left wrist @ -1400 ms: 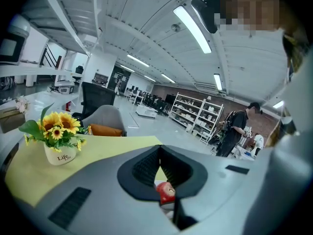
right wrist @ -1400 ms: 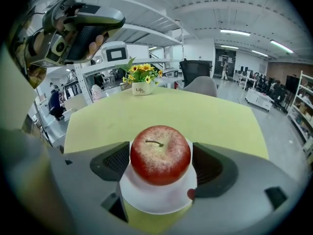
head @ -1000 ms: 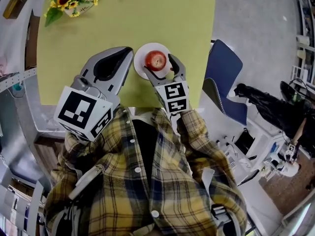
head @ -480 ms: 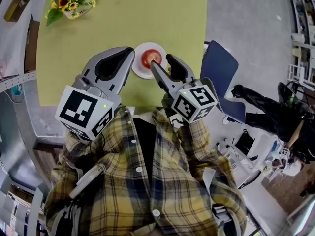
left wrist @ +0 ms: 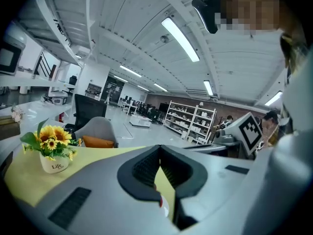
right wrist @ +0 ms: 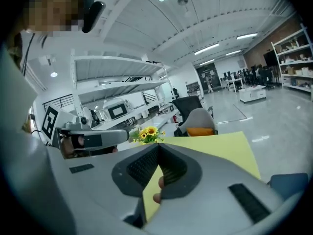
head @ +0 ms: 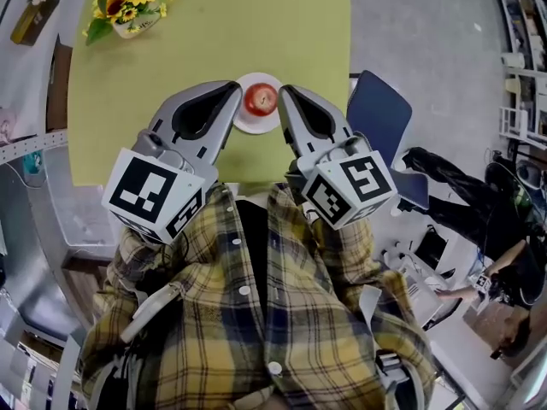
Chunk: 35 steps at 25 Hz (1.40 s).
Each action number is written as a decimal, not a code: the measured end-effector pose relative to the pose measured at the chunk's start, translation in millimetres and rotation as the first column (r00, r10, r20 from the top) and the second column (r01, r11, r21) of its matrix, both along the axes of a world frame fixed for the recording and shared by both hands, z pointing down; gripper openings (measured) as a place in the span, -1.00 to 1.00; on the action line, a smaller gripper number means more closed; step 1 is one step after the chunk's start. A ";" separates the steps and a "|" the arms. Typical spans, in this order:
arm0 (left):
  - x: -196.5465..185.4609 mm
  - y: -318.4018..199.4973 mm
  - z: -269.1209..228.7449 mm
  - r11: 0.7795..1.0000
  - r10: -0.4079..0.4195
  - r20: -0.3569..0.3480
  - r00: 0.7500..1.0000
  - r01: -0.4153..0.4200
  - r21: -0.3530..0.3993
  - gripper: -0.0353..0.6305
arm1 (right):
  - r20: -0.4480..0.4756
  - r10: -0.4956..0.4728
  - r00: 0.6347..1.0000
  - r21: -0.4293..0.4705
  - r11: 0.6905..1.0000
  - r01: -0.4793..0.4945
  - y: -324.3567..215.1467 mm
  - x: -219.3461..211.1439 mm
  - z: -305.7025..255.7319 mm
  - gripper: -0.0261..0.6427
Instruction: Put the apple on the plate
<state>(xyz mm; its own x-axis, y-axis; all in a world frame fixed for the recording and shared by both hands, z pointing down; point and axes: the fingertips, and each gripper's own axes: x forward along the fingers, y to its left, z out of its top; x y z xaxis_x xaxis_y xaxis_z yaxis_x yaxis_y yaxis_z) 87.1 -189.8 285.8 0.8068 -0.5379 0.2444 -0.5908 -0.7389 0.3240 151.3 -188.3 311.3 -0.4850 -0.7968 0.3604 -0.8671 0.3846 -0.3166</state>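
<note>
The red apple [head: 261, 99] lies on the small white plate [head: 250, 125] near the front edge of the yellow-green table [head: 214, 32]. Both grippers hang raised above the table on either side of the plate, touching nothing. My left gripper [head: 232, 85] is shut and empty, with a sliver of the apple [left wrist: 160, 199] showing below its closed jaws [left wrist: 159, 147]. My right gripper [head: 284, 90] is shut too, its tips [right wrist: 159, 148] meeting over bare tabletop. In the left gripper view the right gripper's marker cube [left wrist: 252, 131] shows at the right.
A white pot of sunflowers [head: 128, 7] stands at the table's far left corner, seen also as the pot [left wrist: 53, 151] in the left gripper view. A blue chair [head: 380, 114] sits off the table's right edge. Shelves and desks fill the room behind.
The right gripper let go of the apple, rose from the plate toward the camera and shut. The apple stayed on the plate. The left gripper lifted a little.
</note>
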 end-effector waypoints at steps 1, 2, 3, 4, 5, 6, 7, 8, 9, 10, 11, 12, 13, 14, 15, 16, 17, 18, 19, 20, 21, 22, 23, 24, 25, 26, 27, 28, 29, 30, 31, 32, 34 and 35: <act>2.0 1.6 -1.7 1.000 0.003 -0.002 1.000 -0.003 0.001 -0.87 | 0.005 -0.002 1.000 0.005 1.000 0.002 0.3 -0.7 -4.8 -0.93; 3.7 2.8 -3.1 1.000 0.006 -0.004 1.000 -0.006 0.002 -0.87 | 0.016 -0.004 1.000 0.007 1.000 0.004 0.3 -1.5 -8.5 -0.93; 5.4 3.6 -4.1 1.000 0.009 -0.007 1.000 -0.009 0.005 -0.87 | 0.027 -0.006 1.000 0.008 1.000 0.006 0.2 -2.2 -11.2 -0.93; 6.8 4.3 -4.9 1.000 0.012 -0.009 1.000 -0.012 0.007 -0.87 | 0.032 -0.008 0.999 0.008 1.000 0.008 0.1 -2.7 -13.0 -0.93; 7.9 4.9 -5.8 1.000 0.013 -0.013 1.000 -0.013 0.011 -0.87 | 0.030 -0.010 0.999 0.010 1.000 0.009 0.1 -3.2 -14.6 -0.93; 9.0 5.4 -7.0 1.000 0.013 -0.016 1.000 -0.012 0.015 -0.87 | 0.023 -0.011 1.000 0.013 1.000 0.011 0.3 -3.6 -16.5 -0.93; 10.1 6.0 -8.7 1.000 0.011 -0.020 1.000 -0.011 0.019 -0.87 | 0.014 -0.012 1.000 0.018 1.000 0.012 0.6 -3.7 -19.1 -0.93; 11.8 6.7 -10.6 1.000 0.010 -0.025 1.000 -0.009 0.022 -0.87 | 0.007 -0.013 1.000 0.024 1.000 0.013 1.2 -3.3 -22.6 -0.93; 13.8 7.5 -12.7 1.000 0.008 -0.029 1.000 -0.007 0.026 -0.87 | 0.004 -0.015 1.000 0.031 0.999 0.015 1.8 -2.5 -26.4 -0.93; 16.0 8.3 -14.6 1.000 0.007 -0.034 0.999 -0.006 0.029 -0.87 | 0.003 -0.017 1.000 0.037 0.999 0.016 2.5 -1.6 -30.2 -0.94; 18.0 9.0 -16.2 0.999 0.007 -0.038 0.999 -0.006 0.032 -0.87 | 0.002 -0.020 1.000 0.043 0.999 0.019 3.2 -0.9 -33.7 -0.93; 19.6 9.5 -17.6 0.999 0.007 -0.040 0.999 -0.006 0.036 -0.87 | -0.001 -0.024 1.000 0.050 0.998 0.024 3.8 -0.5 -36.6 -0.94; 20.7 9.9 -18.7 0.999 0.007 -0.042 0.999 -0.006 0.039 -0.87 | -0.006 -0.029 1.000 0.055 0.998 0.029 4.5 -0.4 -38.6 -0.94; 21.4 10.1 -19.7 0.999 0.007 -0.044 0.999 -0.005 0.042 -0.87 | -0.014 -0.033 0.999 0.059 0.998 0.033 5.0 -0.4 -39.7 -0.94; 21.9 10.1 -20.5 0.999 0.006 -0.045 0.999 -0.004 0.044 -0.87 | -0.022 -0.036 0.999 0.060 0.997 0.037 5.2 -0.3 -39.9 -0.94; 22.3 10.0 -21.2 0.999 0.005 -0.044 0.999 -0.003 0.045 -0.87 | -0.029 -0.038 0.999 0.059 0.997 0.039 5.1 0.0 -39.2 -0.94; 22.8 9.9 -21.5 0.999 0.004 -0.043 0.999 -0.002 0.046 -0.87 | -0.031 -0.039 0.999 0.057 0.998 0.041 4.8 0.3 -37.7 -0.94; 23.4 9.9 -21.4 0.999 0.003 -0.041 0.999 -0.001 0.047 -0.87 | -0.028 -0.041 0.999 0.053 0.998 0.042 4.4 1.0 -36.0 -0.94; 24.1 10.0 -21.0 0.999 0.002 -0.040 0.999 0.000 0.047 -0.87 | -0.026 -0.042 0.999 0.050 0.998 0.043 4.0 1.7 -34.5 -0.94; 24.7 10.2 -20.4 0.999 0.001 -0.039 0.999 0.001 0.047 -0.87 | -0.027 -0.042 0.999 0.048 0.998 0.044 3.7 2.5 -33.5 -0.94; 24.9 10.4 -19.7 0.999 -0.001 -0.039 0.999 0.003 0.046 -0.87 | -0.031 -0.043 0.999 0.047 0.998 0.044 3.6 3.1 -32.8 -0.94; 24.7 10.5 -18.9 0.999 -0.003 -0.040 0.999 0.005 0.045 -0.87 | -0.033 -0.042 0.999 0.045 0.998 0.044 3.4 3.4 -32.3 -0.94; 24.0 10.3 -18.4 0.999 -0.005 -0.042 0.999 0.007 0.043 -0.87 | -0.034 -0.042 0.999 0.044 0.998 0.044 3.0 3.6 -32.1 -0.94; 23.3 9.9 -18.1 0.999 -0.008 -0.042 0.999 0.010 0.042 -0.87 | -0.033 -0.043 0.999 0.045 0.998 0.044 2.4 3.5 -32.2 -0.94; 22.5 9.2 -18.1 0.999 -0.010 -0.042 0.999 0.012 0.041 -0.87 | -0.030 -0.045 0.999 0.046 0.998 0.046 2.0 3.3 -32.7 -0.94; 21.9 8.5 -18.3 0.999 -0.013 -0.041 0.999 0.015 0.041 -0.87 | -0.028 -0.047 0.998 0.047 0.998 0.048 1.6 3.0 -33.5 -0.94; 21.3 7.5 -18.6 0.999 -0.016 -0.040 0.999 0.017 0.042 -0.87 | -0.028 -0.049 0.998 0.049 0.998 0.051 1.3 2.8 -34.3 -0.94; 20.7 6.3 -18.8 0.999 -0.018 -0.039 0.999 0.020 0.043 -0.87 | -0.030 -0.051 0.998 0.050 0.997 0.053 1.0 2.5 -34.9 -0.94; 20.0 5.2 -19.1 0.999 -0.020 -0.039 0.999 0.022 0.044 -0.87 | -0.034 -0.052 0.998 0.053 0.997 0.054 0.8 2.3 -35.6 -0.94; 19.3 4.4 -19.7 0.999 -0.022 -0.039 0.999 0.024 0.046 -0.87 | -0.038 -0.053 0.998 0.055 0.997 0.055 0.9 1.9 -36.4 -0.94; 18.6 4.1 -20.5 0.999 -0.023 -0.041 0.999 0.025 0.048 -0.87 | -0.042 -0.053 0.998 0.058 0.997 0.056 1.4 1.4 -37.3 -0.94; 17.9 4.4 -21.5 0.998 -0.024 -0.041 0.999 0.026 0.050 -0.87 | -0.044 -0.053 0.998 0.060 0.997 0.056 2.2 0.9 -38.4 -0.94; 17.2 5.7 -23.6 0.998 -0.024 -0.041 0.999 0.026 0.054 -0.87 | -0.046 -0.054 0.997 0.063 0.996 0.057 4.0 0.3 -40.3 -0.94; 17.2 6.1 -24.2 0.998 -0.024 -0.041 0.999 0.026 0.054 -0.87 | -0.047 -0.053 0.997 0.063 0.996 0.056 4.6 0.4 -40.7 -0.94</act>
